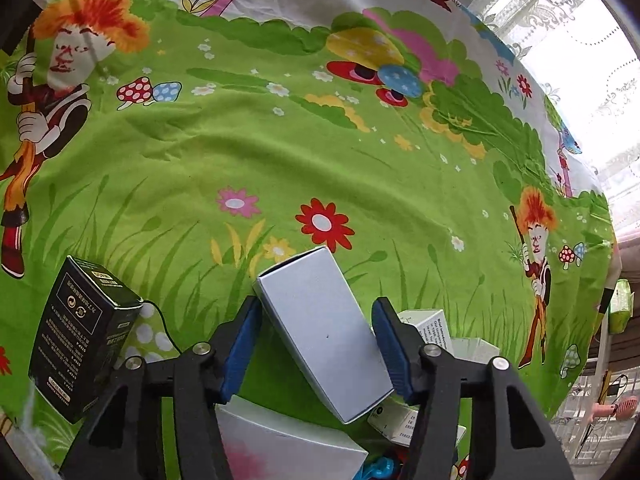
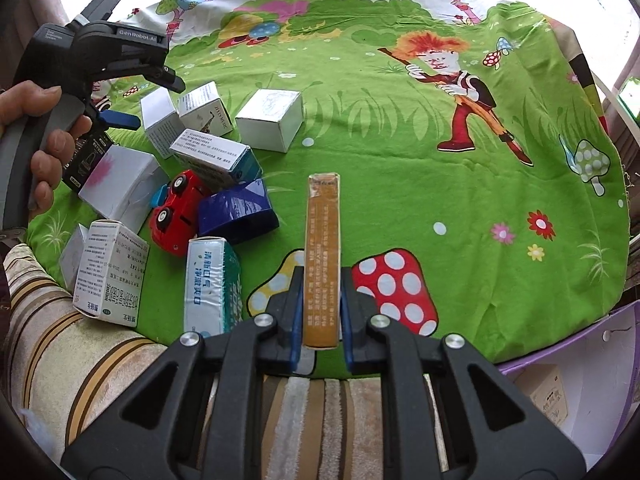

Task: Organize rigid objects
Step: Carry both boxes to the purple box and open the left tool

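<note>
My right tongs (image 2: 320, 304), closest to the lens, were clenched on a thin yellow-brown box (image 2: 323, 256), holding it on edge over the mushroom print at the near side of the tabletop (image 2: 460, 168). Everything right of that was just bare green cloth, so nothing had been lined up there yet as far as I could see.

Going left to right through the mess in the right wrist view: my hand (image 2: 36, 152) on the left tongs (image 2: 136, 98) at the far left, then the pile, which had a white box with a pink smudge (image 2: 120, 184), a white medicine box (image 2: 110, 272) near the edge, a red toy car (image 2: 176, 210), a dark blue box (image 2: 236, 212), a teal-and-white box (image 2: 212, 284), and a white cube box (image 2: 270, 118) at the back. All of them were tipped at odd angles, some touching or leaning on each other.

From the left wrist, a black box (image 1: 82, 340) stood off to the left, and a pale grey box (image 1: 320, 336) sat tilted between the pads of the left tongs. They looked pressed onto its sides, so I'd call it grasped, just barely.

My guess: early days. Two boxes in hand, the whole heap left to sort.
</note>
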`<state>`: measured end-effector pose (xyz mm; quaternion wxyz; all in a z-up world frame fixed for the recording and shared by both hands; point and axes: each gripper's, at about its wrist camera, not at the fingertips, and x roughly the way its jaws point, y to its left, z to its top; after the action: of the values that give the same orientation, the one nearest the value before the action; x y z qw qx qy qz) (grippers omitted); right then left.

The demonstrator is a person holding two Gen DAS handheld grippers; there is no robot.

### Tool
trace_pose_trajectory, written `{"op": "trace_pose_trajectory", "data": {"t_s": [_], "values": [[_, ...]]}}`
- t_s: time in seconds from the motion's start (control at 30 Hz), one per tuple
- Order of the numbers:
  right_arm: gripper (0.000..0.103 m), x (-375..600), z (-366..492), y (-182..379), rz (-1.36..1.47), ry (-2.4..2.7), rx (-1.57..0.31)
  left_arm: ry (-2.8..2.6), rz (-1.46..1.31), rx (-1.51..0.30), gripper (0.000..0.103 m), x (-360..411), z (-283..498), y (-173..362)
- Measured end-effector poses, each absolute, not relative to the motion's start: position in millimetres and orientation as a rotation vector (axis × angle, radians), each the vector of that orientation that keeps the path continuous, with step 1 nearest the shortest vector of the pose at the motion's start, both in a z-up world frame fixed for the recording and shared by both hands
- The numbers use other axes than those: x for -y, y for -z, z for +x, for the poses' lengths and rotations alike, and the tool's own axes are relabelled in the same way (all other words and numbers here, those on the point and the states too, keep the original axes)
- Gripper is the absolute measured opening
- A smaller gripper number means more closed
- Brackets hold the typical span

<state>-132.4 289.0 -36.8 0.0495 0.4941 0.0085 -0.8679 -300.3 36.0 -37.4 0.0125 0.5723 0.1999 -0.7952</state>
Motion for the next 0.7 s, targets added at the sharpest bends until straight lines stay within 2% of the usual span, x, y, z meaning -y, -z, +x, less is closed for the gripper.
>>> {"op": "trace_pose_trajectory", "data": {"t_s": [0.03, 0.1, 0.17, 0.37, 0.7], "values": [[0.019, -289.8, -131.4, 36.1, 1.501, 2.650, -0.021, 2.492, 1.769, -0.626, 0.055, -35.8, -298.5, 37.0], [0.019, -290.3, -131.3, 35.8, 1.496, 2.656, -0.017, 2.528, 1.746, -0.679, 0.044, -34.6, -294.7, 35.5], [0.019, -290.0, -129.2, 33.6, 1.483, 2.669, -0.023, 2.570, 1.712, -0.719, 0.041, -33.7, -290.2, 31.1], [0.019, -295.2, -121.6, 26.6, 1.456, 2.704, -0.010, 2.651, 1.590, -0.741, 0.038, -30.5, -268.8, 13.4], [0.019, -312.1, -92.3, 8.1, 1.413, 2.756, 0.059, 2.853, 1.486, -0.689, 0.038, -57.1, -203.7, -31.2]]}}
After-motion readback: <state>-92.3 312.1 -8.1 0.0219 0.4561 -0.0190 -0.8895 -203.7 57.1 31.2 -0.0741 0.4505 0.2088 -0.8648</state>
